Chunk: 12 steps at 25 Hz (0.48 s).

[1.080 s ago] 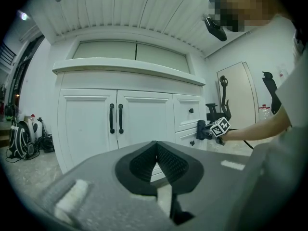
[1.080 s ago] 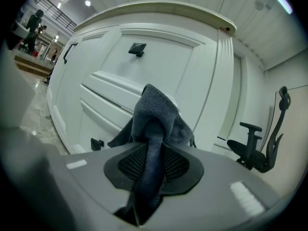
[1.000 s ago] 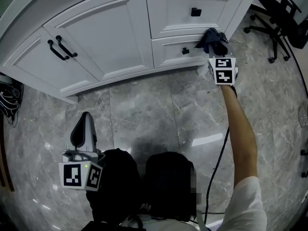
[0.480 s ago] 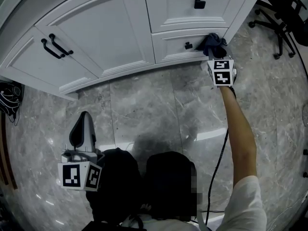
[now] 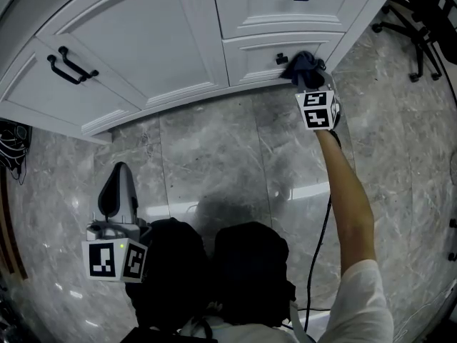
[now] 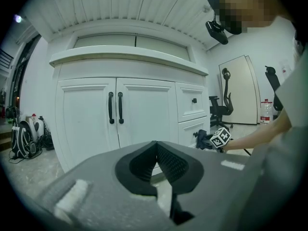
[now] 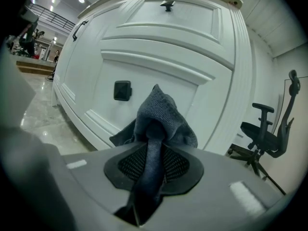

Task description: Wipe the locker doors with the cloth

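One drawer point(image 7: 144, 71) has my cloth point(image 7: 161, 114) beside its knob point(image 7: 122, 90); right fingers point(image 7: 129, 165) clamp it, left fingers point(image 6: 171, 161) together, empty; doors point(image 5: 143, 48) likely remain.

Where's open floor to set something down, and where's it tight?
Widest bare patch: marble floor between the cabinet base and the knees, from the left claw across to the right arm. Also open right of that arm, short of the office chair. Tight: lower drawer, where the right claw holds the cloth; far left by the bag.
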### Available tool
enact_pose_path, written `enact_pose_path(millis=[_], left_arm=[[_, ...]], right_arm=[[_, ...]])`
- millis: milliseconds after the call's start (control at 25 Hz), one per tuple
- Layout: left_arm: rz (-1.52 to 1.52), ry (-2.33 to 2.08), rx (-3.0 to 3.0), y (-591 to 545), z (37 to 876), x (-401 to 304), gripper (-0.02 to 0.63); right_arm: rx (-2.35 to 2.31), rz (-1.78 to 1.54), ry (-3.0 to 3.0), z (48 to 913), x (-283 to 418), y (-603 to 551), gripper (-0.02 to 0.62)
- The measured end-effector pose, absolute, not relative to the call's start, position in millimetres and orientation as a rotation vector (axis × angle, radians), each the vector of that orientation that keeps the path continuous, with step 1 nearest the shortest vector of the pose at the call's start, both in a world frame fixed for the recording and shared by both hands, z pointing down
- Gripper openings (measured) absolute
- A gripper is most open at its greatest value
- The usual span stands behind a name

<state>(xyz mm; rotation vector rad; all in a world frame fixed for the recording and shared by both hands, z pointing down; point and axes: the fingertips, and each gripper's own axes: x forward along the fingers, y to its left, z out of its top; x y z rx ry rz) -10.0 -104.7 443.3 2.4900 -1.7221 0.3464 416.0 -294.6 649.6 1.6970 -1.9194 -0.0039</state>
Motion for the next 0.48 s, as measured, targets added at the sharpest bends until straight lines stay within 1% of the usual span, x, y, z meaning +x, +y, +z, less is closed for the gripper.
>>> enact_pose_path(millis=[200,480], left_arm=[[0.346,-1.716,2.483,-106,447,-13,0.002],[0.325,-1.716,2.473,-103,449,-21,0.002]], right_arm=[[1.661,-0.025,-1.943,656,372,-295,0.081],[1.641,0.041,-2.018,660,324,-293,0.080]])
